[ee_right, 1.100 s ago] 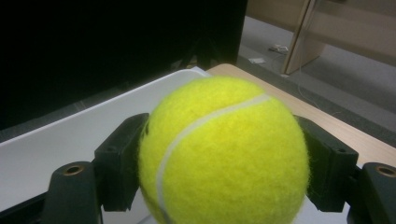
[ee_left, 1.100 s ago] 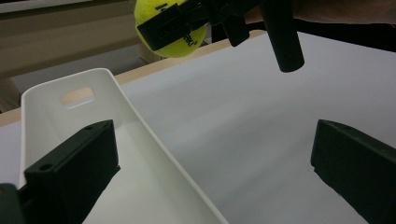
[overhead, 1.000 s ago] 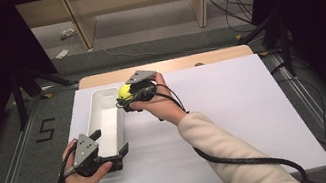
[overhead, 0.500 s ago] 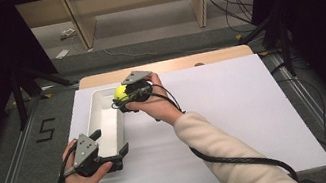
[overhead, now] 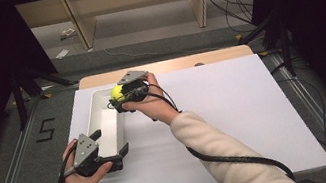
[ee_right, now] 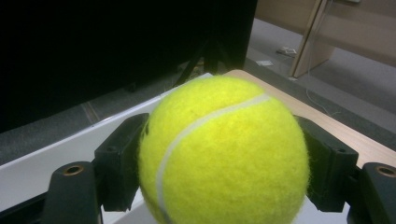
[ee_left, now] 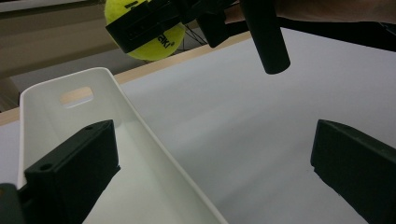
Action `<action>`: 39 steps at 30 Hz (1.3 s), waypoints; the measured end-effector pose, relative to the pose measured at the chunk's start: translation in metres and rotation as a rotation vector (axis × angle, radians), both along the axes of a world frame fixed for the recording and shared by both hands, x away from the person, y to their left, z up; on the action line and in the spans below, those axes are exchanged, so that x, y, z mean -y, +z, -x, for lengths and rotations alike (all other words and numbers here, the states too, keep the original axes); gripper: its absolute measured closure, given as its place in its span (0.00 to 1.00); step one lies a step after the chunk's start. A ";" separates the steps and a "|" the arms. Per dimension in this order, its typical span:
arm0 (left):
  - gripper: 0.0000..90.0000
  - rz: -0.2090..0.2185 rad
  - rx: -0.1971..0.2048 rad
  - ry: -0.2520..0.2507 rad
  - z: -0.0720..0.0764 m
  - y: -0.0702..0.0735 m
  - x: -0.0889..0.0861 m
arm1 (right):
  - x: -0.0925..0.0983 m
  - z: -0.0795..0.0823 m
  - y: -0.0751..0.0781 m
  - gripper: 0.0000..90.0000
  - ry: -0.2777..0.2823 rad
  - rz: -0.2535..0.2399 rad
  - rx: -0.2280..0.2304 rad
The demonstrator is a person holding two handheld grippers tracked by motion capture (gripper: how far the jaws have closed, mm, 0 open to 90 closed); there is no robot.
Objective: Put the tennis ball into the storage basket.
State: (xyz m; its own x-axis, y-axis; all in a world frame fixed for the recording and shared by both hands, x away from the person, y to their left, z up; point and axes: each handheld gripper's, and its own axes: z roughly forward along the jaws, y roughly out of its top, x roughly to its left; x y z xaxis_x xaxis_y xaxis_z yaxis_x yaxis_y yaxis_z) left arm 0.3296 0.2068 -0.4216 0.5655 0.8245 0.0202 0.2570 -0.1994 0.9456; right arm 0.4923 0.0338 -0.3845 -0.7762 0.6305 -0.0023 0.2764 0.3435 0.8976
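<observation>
A yellow tennis ball (overhead: 116, 92) hangs over the far end of a long white bin (overhead: 105, 119), and my right gripper (overhead: 120, 96) is shut on it. In the right gripper view the ball (ee_right: 219, 135) sits between both black jaws of the right gripper (ee_right: 224, 163), with the bin's rim (ee_right: 46, 163) below. My left gripper (overhead: 110, 140) is open at the bin's near end. In the left gripper view, the left gripper (ee_left: 212, 140) has one jaw inside the bin (ee_left: 135, 116) and the other over the table, with the ball (ee_left: 149, 44) high ahead.
The bin lies on a white board (overhead: 235, 109) that covers a wooden table (overhead: 171, 64). A black cable (overhead: 233, 157) trails from the right gripper along the sleeve. Wooden shelving (overhead: 135, 5) stands on the floor beyond the table.
My right gripper has drifted slightly left with the ball, further over the bin. The left gripper has stayed put.
</observation>
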 end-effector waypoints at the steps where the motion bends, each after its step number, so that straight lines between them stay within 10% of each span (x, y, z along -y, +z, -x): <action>1: 0.00 0.000 0.000 0.000 0.000 0.000 0.000 | -0.001 0.000 0.000 0.30 -0.002 0.001 0.002; 39: 0.00 -0.002 0.000 -0.002 0.000 0.000 0.000 | -0.023 0.000 0.001 0.30 0.031 0.000 -0.006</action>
